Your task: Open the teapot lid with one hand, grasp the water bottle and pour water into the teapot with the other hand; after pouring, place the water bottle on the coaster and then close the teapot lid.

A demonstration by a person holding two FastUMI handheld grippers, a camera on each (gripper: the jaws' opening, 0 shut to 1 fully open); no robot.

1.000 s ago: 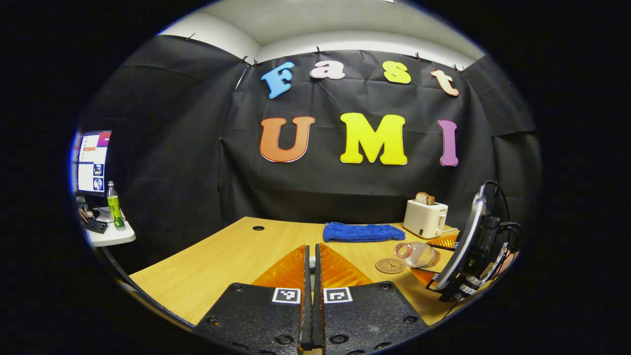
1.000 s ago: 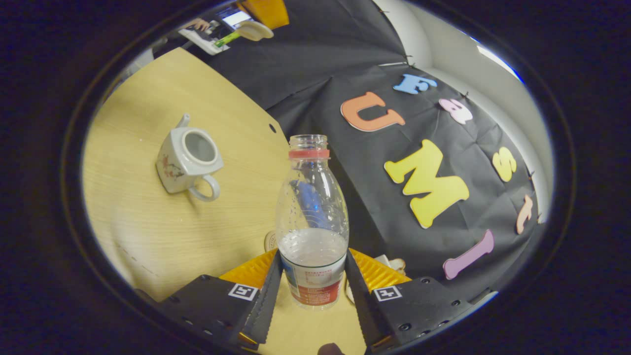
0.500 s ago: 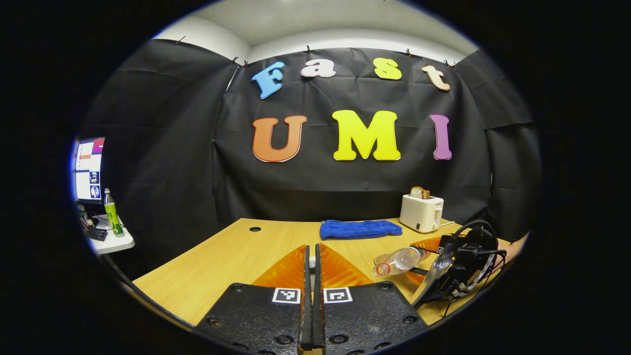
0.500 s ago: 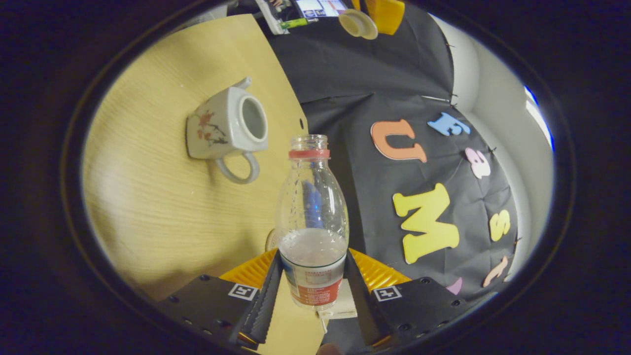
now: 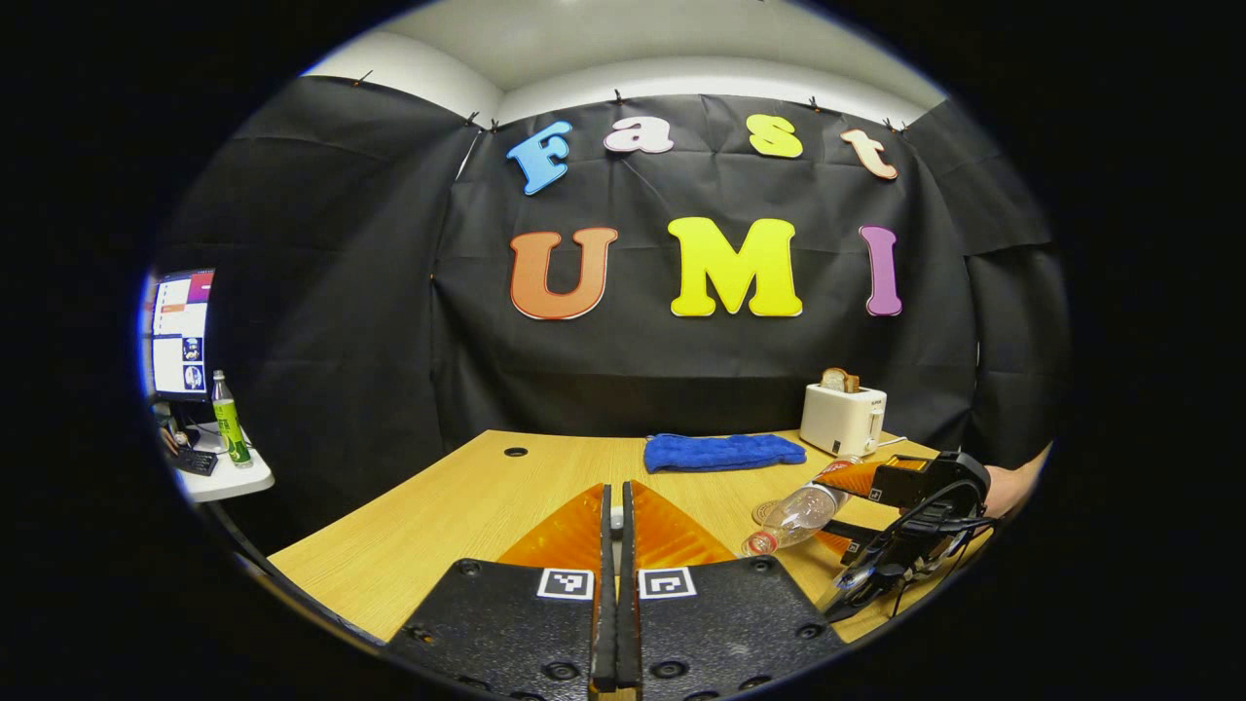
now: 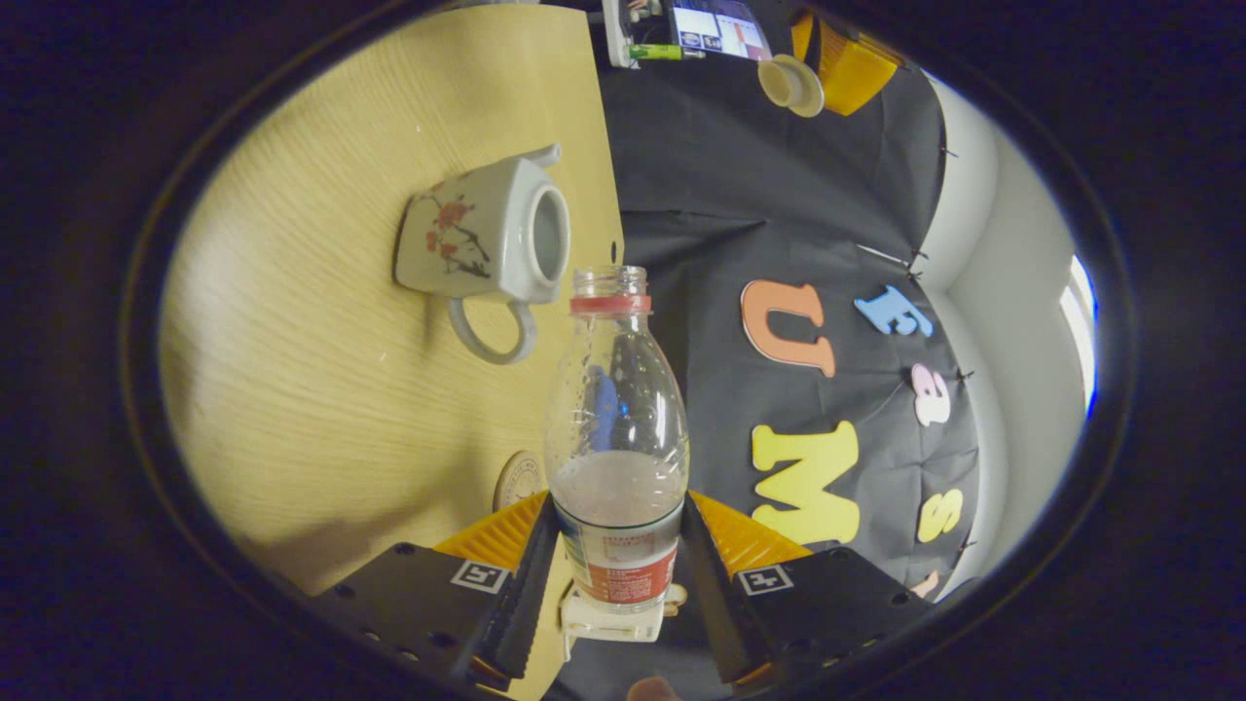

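Left claw (image 5: 614,584) is clenched, its 2 fingers pressed together around the white ceramic teapot lid (image 6: 790,84). Right claw (image 6: 611,560) grasps the clear plastic water bottle (image 6: 615,438) by its labelled base, tilted. Up-left of the bottle mouth, the open white floral teapot (image 6: 487,239) sits on the wooden tabletop (image 6: 321,370).

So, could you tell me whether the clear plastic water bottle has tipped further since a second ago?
Yes. In the left gripper view, the clear plastic water bottle has tipped mouth-down toward the wooden table, further than before.
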